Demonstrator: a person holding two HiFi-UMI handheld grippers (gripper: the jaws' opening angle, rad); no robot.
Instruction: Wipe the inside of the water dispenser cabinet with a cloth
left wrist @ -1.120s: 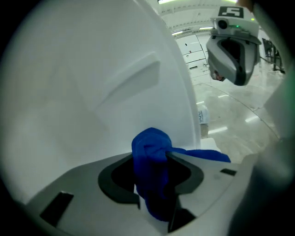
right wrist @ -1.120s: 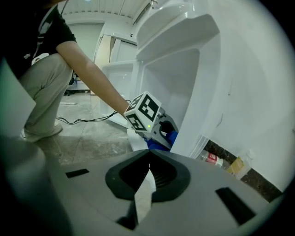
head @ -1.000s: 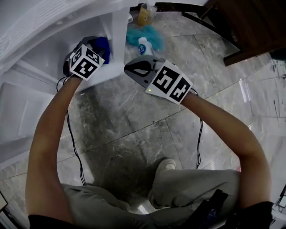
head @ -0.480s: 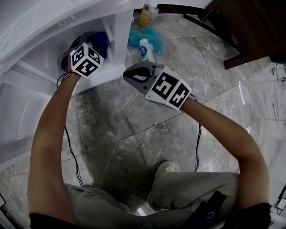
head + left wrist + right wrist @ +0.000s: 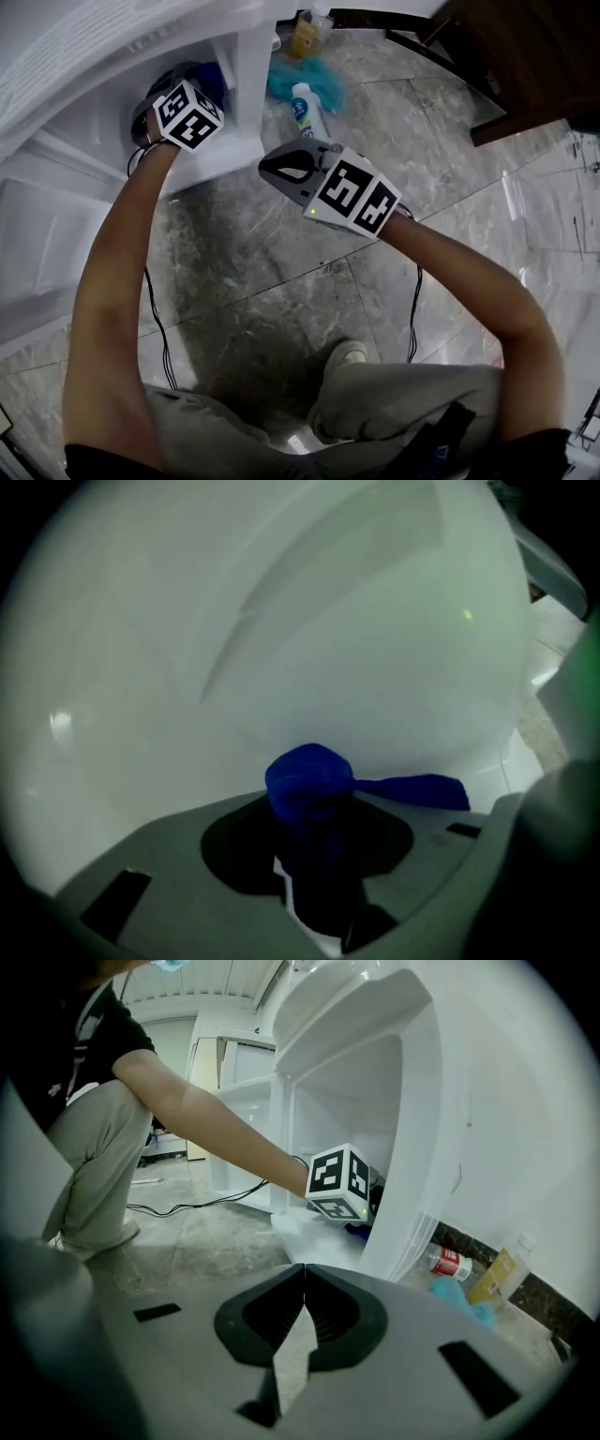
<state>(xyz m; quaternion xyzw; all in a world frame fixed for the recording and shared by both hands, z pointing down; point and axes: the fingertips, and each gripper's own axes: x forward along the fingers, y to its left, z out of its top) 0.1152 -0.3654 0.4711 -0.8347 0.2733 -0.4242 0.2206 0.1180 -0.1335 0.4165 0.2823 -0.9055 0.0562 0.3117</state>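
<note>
**Left gripper holds cloth inside cabinet; right gripper waits outside, clenched**

In the head view the white cabinet [image 5: 246, 94] fills the ten o'clock corner, with its opening facing the floor [image 5: 281, 272]. The left gripper [image 5: 311, 829] reaches into that opening at about eleven o'clock. Its jaws are clamped on a bunched blue cloth [image 5: 307, 778]. The left gripper view shows the wad poking out past the tips, with one loose tail trailing toward three o'clock. The cloth sits right up against the cabinet's pale inner wall, though actual contact cannot be confirmed. A black cable [image 5: 155, 309] runs down along the left forearm to the floor.

At twelve o'clock, just outside the cabinet's side post, lie a teal rag [image 5: 281, 80], a white bottle [image 5: 305, 105] and, farther up, a yellow bottle [image 5: 305, 33].

The right gripper [image 5: 304, 1288] hovers over the floor near the middle of the view, at about one o'clock. It is clear of the cabinet, and its jaws are pressed together with nothing between them. Its tips point toward the cabinet opening.
</note>
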